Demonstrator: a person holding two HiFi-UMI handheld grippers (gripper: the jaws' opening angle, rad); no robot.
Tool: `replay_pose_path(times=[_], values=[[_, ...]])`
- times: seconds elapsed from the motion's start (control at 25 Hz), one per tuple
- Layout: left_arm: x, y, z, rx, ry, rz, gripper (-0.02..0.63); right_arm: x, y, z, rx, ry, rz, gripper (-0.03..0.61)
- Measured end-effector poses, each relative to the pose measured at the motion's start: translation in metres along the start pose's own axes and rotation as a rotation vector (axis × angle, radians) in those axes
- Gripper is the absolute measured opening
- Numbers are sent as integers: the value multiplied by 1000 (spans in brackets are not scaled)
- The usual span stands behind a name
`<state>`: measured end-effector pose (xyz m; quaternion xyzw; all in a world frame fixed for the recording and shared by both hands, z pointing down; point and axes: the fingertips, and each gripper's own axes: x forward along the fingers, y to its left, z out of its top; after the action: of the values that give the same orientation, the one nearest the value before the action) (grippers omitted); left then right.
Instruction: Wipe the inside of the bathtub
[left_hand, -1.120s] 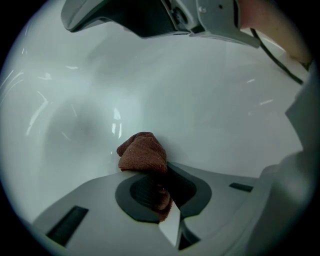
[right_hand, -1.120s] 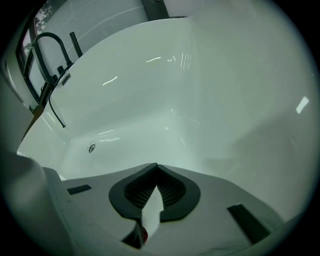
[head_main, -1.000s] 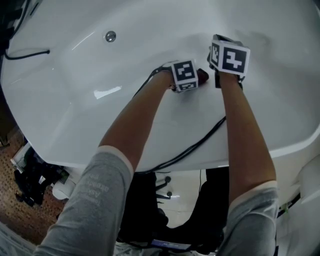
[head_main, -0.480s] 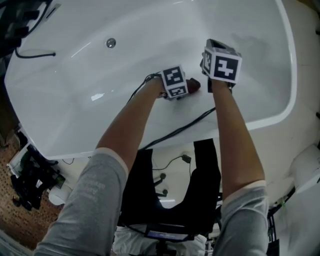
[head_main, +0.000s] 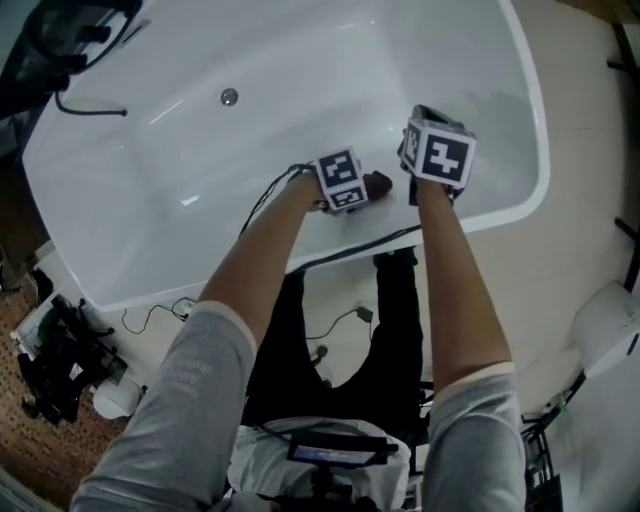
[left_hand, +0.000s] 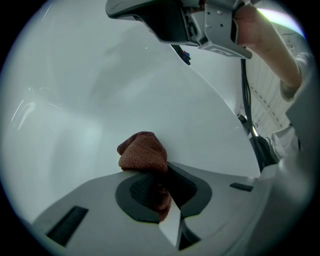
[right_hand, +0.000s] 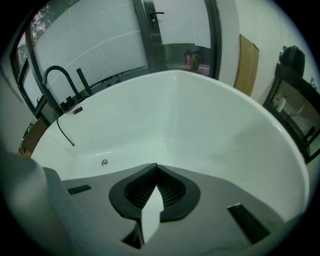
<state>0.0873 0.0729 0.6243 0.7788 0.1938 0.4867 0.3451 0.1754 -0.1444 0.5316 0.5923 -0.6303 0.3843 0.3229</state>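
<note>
The bathtub (head_main: 300, 60) is white and fills the head view from about 9 o'clock round to 2 o'clock, with its near rim running across the middle. Both grippers are held over the tub's near inner wall, just above that rim.

The left gripper (head_main: 372, 186) has its jaws clamped on a reddish-brown cloth (head_main: 379, 183). In the left gripper view the cloth (left_hand: 144, 152) is pinched between the dark pads, and a bunched fold sticks out past the jaw tips toward 12 o'clock, against the smooth white wall (left_hand: 100, 90). I cannot tell whether the fold touches the wall.

The right gripper (head_main: 432, 152) is at 3 o'clock of the left one, close beside it. Its jaws are together with nothing between them, and its own view looks across the empty basin (right_hand: 200, 125).

The round metal drain (head_main: 229, 97) lies on the tub floor at about 10 o'clock from the grippers, well apart from them. A black curved faucet (right_hand: 55, 80) stands on the far rim, at 10 o'clock in the right gripper view. A black cable (head_main: 360, 245) lies along the near rim at 6 o'clock of the grippers.
</note>
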Motion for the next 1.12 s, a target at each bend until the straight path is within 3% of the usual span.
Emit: replay_pose_path(times=[0.76, 0.96, 1.12], values=[[-56, -94, 21, -5, -36, 56, 34, -128, 10, -6, 29, 24, -12, 6], [-75, -122, 25, -17, -89, 102, 35, -163, 14, -8, 30, 15, -10, 6], [-112, -140, 31, -9, -172, 192, 37, -192, 25, 1, 40, -46, 26, 6]])
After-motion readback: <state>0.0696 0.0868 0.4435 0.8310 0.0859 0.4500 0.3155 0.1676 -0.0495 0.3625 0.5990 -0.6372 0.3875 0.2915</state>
